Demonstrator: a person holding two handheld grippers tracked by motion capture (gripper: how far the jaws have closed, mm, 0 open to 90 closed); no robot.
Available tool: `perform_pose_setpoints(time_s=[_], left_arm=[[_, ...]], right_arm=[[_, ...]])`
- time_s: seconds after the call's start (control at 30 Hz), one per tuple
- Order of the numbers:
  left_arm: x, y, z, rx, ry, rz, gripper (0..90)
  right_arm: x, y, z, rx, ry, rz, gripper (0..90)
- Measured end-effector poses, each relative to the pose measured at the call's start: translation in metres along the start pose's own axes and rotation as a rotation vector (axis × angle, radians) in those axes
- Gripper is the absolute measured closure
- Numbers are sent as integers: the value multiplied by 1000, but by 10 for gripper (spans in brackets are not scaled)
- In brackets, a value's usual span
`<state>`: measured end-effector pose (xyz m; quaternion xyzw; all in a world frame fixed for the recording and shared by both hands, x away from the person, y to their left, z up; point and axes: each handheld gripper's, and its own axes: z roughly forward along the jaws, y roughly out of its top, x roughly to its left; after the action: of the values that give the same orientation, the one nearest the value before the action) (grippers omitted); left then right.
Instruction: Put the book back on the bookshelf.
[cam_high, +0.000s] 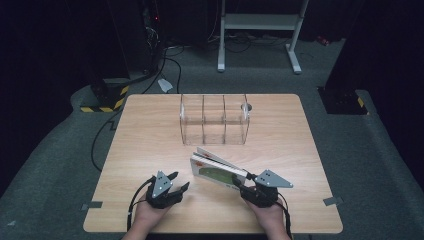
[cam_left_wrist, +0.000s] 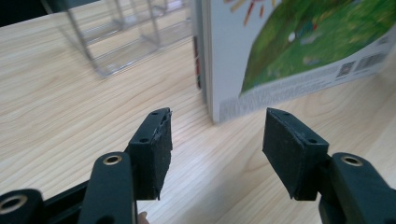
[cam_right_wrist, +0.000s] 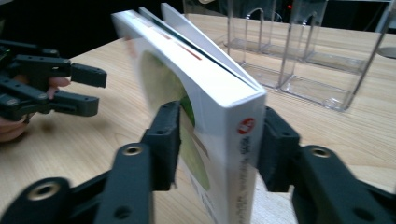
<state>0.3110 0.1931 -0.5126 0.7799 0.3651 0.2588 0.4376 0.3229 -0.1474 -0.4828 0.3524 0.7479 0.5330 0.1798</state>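
The book (cam_high: 216, 170) is sitting near the front middle of the wooden surface (cam_high: 150, 135), tilting with its white cover and green picture facing up and its pages fanning slightly at the far edge, and its near right corner is being clamped by the right gripper. Going from the left, the left gripper (cam_high: 177, 181) is resting low over the surface in the person's left hand (cam_high: 150, 212), its jaws standing well apart with nothing between them, pointing toward the book's left edge and staying clear of it; in the left gripper view the same gripper (cam_left_wrist: 217, 135) is looking at the book (cam_left_wrist: 289, 51) standing just ahead of its open jaws, with bare wood between. In the middle, farther back on the surface, a clear plastic organizer (cam_high: 214, 119) with three compartments is standing upright, apart from the book. To the right, the right gripper (cam_high: 240, 181) is closing on the book's spine end, held in the person's right hand (cam_high: 270, 217); in the right gripper view its jaws (cam_right_wrist: 217, 140) are pressing on either side of the book (cam_right_wrist: 187, 88), one pad on the green cover and the other on the back, while the left gripper (cam_right_wrist: 88, 91) is showing open at the far left and the organizer (cam_right_wrist: 299, 56) is standing behind.
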Motion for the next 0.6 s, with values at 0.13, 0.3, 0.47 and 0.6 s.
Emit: perform_pose_setpoints(time_s=[0.13, 0.3, 0.47, 0.6], left_arm=[[8, -1, -2, 20, 15, -19, 437], [19, -1, 0, 41, 65, -44, 429], [31, -3, -2, 64, 123, -51, 428], [43, -2, -1, 77, 168, -75, 424]], right_arm=[[6, -2, 0, -11, -4, -51, 726], [10, -4, -3, -23, -33, -75, 744], [11, -5, -6, -28, -59, -94, 745], [10, -7, -12, -28, -98, -91, 745]])
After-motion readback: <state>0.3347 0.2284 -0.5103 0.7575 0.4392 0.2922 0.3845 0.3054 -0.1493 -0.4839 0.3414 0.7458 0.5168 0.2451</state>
